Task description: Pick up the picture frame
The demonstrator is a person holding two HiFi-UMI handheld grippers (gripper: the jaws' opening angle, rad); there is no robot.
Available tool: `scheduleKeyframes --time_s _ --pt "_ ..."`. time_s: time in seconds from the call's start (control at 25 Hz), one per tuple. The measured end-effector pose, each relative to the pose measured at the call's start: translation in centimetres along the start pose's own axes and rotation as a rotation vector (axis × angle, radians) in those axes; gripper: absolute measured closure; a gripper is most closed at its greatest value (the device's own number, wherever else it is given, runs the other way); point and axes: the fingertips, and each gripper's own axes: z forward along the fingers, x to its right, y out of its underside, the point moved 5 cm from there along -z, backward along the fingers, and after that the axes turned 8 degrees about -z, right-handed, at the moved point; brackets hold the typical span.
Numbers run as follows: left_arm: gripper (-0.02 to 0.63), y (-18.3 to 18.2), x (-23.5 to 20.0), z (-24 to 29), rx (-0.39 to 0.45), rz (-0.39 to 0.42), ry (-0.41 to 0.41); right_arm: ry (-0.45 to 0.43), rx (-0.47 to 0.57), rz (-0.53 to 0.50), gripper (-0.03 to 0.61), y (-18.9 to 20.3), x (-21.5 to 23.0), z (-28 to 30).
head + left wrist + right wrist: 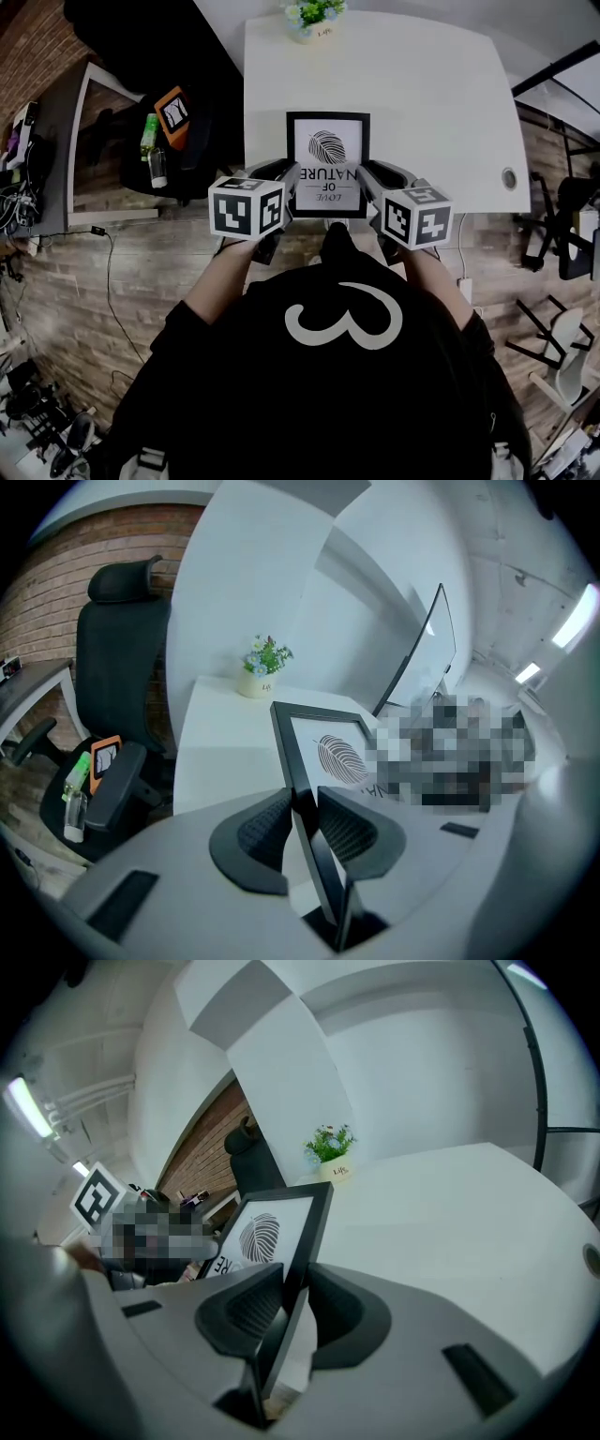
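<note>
The picture frame is black with a white leaf print and lettering. It hangs tilted above the near edge of the white table, held from both sides. My left gripper is shut on the frame's left edge, its ribbed pads pressing the black rim. My right gripper is shut on the frame's right edge, whose rim runs between the two pads. The leaf print shows in the left gripper view and also faces the right gripper view, leaf print.
A small potted plant stands at the table's far edge. A black office chair is left of the table, with an orange card and a green bottle on a seat beside it. A cable hole sits at the table's right.
</note>
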Motion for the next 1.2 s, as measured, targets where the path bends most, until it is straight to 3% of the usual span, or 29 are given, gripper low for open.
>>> scheduleKeyframes --time_s 1.2 --pt "0.515 -2.1 6.7 -13.6 0.309 0.146 0.108 0.052 0.377 -0.181 0.480 -5.6 -7.8 -12.3"
